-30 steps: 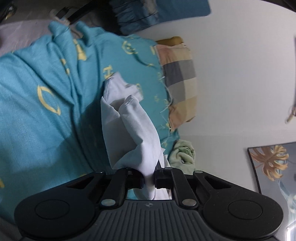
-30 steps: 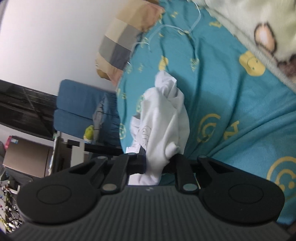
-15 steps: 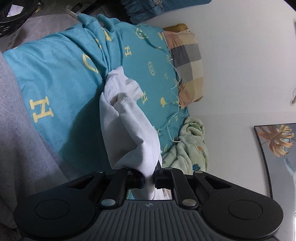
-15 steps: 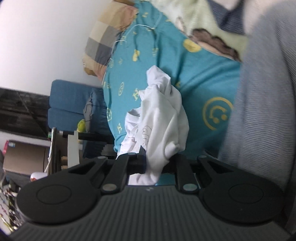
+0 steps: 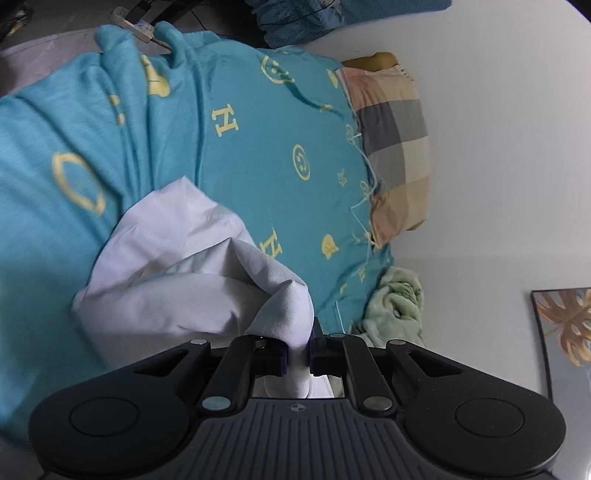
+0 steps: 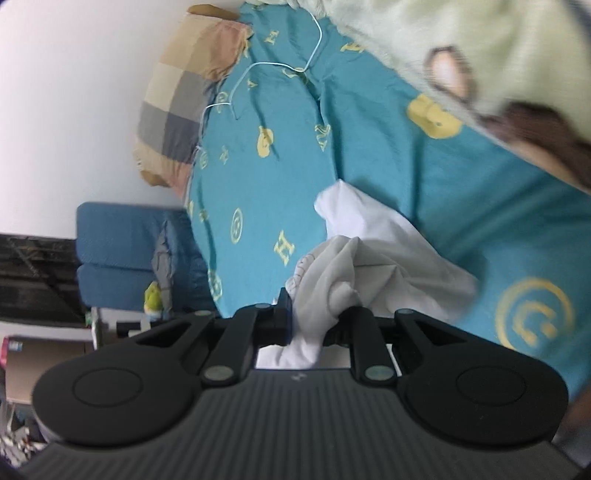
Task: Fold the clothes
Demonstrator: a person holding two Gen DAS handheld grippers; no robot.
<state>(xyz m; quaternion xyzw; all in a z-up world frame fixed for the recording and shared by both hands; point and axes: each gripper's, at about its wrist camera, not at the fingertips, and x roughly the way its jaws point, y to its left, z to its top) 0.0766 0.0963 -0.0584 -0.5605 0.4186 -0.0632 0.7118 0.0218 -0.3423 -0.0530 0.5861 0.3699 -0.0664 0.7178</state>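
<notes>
A bed (image 5: 258, 155) under a teal sheet with yellow letters and smileys stands against a white wall (image 5: 498, 129); a checked pillow (image 5: 391, 147), green blanket (image 6: 424, 33), blue sofa (image 6: 122, 243) and leaf picture (image 5: 565, 325) surround it.

Both wrist cameras look forward and downward over their own tongs, close above the teal bedsheet (image 5: 258, 155), sharing the checked pillow (image 6: 177, 107) by the wall.

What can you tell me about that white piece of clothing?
The white garment looks like thin, soft cotton, plain except for a faint line drawing in the right wrist view. It is bunched and creased, not yet folded flat. The left gripper and right gripper each pinch a bunch of it, over the teal bedsheet.
</notes>
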